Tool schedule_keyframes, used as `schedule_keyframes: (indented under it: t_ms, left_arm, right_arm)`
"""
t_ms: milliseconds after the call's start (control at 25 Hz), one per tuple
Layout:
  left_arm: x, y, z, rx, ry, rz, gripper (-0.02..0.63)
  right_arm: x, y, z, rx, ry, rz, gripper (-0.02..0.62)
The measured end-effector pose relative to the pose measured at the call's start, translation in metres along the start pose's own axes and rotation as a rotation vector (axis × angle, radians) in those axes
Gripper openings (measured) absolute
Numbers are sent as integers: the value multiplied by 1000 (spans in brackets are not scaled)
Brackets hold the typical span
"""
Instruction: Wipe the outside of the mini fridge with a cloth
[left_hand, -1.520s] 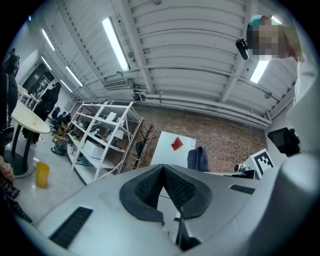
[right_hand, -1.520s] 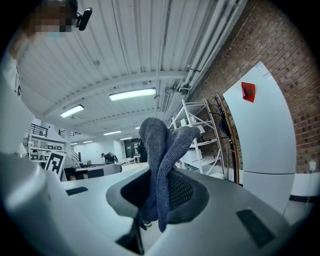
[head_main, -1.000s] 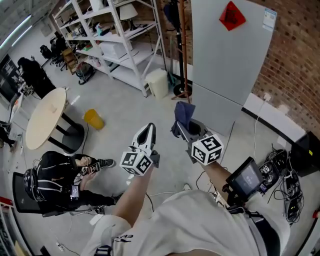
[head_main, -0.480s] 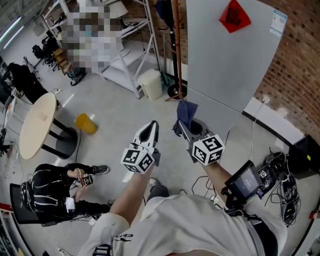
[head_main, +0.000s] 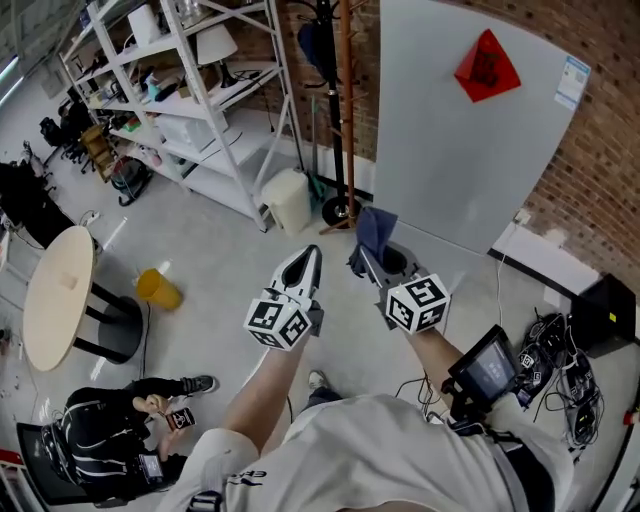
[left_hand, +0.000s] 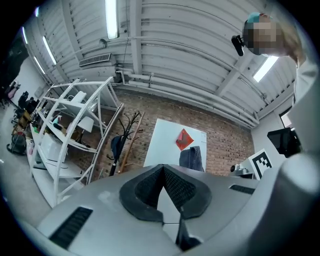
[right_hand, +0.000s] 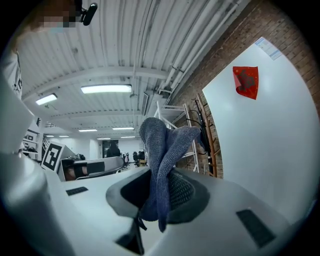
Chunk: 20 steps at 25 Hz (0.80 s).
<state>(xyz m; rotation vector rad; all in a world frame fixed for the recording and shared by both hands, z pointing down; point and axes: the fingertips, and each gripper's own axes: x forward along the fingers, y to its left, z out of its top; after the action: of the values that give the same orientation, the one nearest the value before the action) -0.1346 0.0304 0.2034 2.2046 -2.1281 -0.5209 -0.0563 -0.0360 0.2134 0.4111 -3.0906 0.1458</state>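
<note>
The pale grey fridge stands against the brick wall at the upper right, with a red diamond sticker on its door. My right gripper is shut on a blue cloth, which sticks up from its jaws a short way in front of the fridge's lower left corner. In the right gripper view the cloth hangs folded between the jaws and the fridge fills the right side. My left gripper is beside it, shut and holding nothing. In the left gripper view the fridge lies straight ahead.
A white shelving rack and a wooden coat stand stand left of the fridge, with a white bin at their foot. A yellow bucket, a round table and a seated person are at the left. Cables lie at the right.
The fridge has come nearer and looms larger in the head view. Both grippers keep the same pose, side by side, the right one still holding the cloth.
</note>
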Motion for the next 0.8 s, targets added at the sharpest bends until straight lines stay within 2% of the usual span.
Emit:
schedule_keyframes:
  t_ms: [440, 800]
  left_arm:
    - [66, 98, 38, -23, -1, -175, 0]
    - [132, 122, 56, -48, -20, -265, 0]
  right_arm:
    - [105, -25, 34, -112, -30, -151, 74]
    - [135, -73, 68, -186, -57, -254, 74]
